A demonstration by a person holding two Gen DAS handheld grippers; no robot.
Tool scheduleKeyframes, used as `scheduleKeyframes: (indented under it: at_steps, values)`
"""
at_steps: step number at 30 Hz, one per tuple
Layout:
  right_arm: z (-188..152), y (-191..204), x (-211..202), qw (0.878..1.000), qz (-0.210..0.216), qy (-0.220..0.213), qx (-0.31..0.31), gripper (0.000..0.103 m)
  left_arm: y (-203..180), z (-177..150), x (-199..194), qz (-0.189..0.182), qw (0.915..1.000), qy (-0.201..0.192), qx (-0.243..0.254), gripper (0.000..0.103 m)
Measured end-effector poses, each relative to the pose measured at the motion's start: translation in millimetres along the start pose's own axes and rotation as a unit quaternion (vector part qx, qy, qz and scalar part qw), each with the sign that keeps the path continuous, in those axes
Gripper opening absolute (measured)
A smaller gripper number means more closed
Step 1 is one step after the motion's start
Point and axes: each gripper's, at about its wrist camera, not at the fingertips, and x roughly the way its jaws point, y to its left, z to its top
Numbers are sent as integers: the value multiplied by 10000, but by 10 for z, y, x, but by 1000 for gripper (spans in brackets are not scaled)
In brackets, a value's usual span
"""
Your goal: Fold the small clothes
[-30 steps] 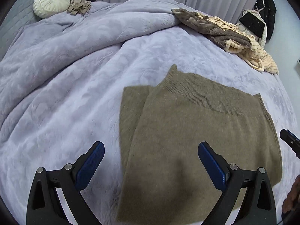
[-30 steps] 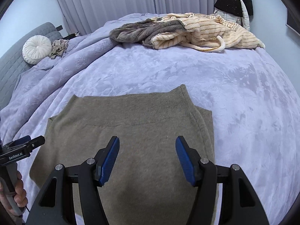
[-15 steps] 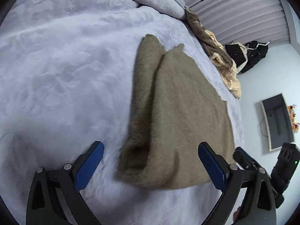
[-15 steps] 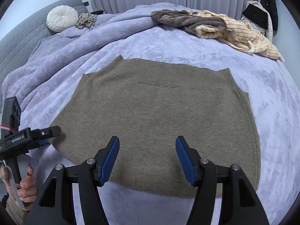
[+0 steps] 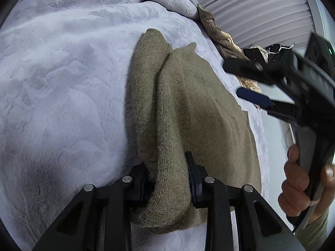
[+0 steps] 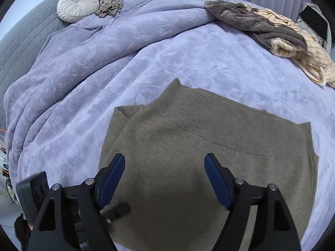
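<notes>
— Sweater (image 6: 209, 167): where does it lie?
— Flat on the bed (image 6: 188, 67), near side, olive, its left edge doubled.
— Left gripper (image 5: 168, 175)?
— Fingers have just been closing and now pinch its near corner.
— Right gripper (image 6: 165, 179)?
— Fingers have just been opening; wide, empty, above the knit.

Soft, even daylight; strong fisheye bending and dark corners; the black right gripper (image 5: 249, 83) shows motion blur.
</notes>
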Motion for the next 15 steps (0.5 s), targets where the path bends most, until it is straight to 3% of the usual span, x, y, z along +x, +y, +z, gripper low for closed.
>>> scheduleKeyframes:
  at_steps: [8, 10, 12, 14, 15]
  values:
    - [492, 632, 943, 9934, -257, 1121, -37, 82, 85, -94, -9, -114, 9999, -37, 28, 32]
    - [484, 755, 1172, 9883, -607, 1380, -211, 86, 92, -104, 0, -101, 9999, -39, 63, 32]
    - [422, 913, 1314, 9817, -1080, 1429, -648, 82, 72, -113, -2, -33, 9999, -46, 105, 30]
    - [396, 994, 1278, 9802, -1193, 1309, -881, 59, 29, -127, -25, 26, 9998, -60, 184, 30]
    - [392, 979, 1231, 9806, -1197, 1267, -892, 53, 1, -137, -35, 76, 9997, -75, 217, 29]
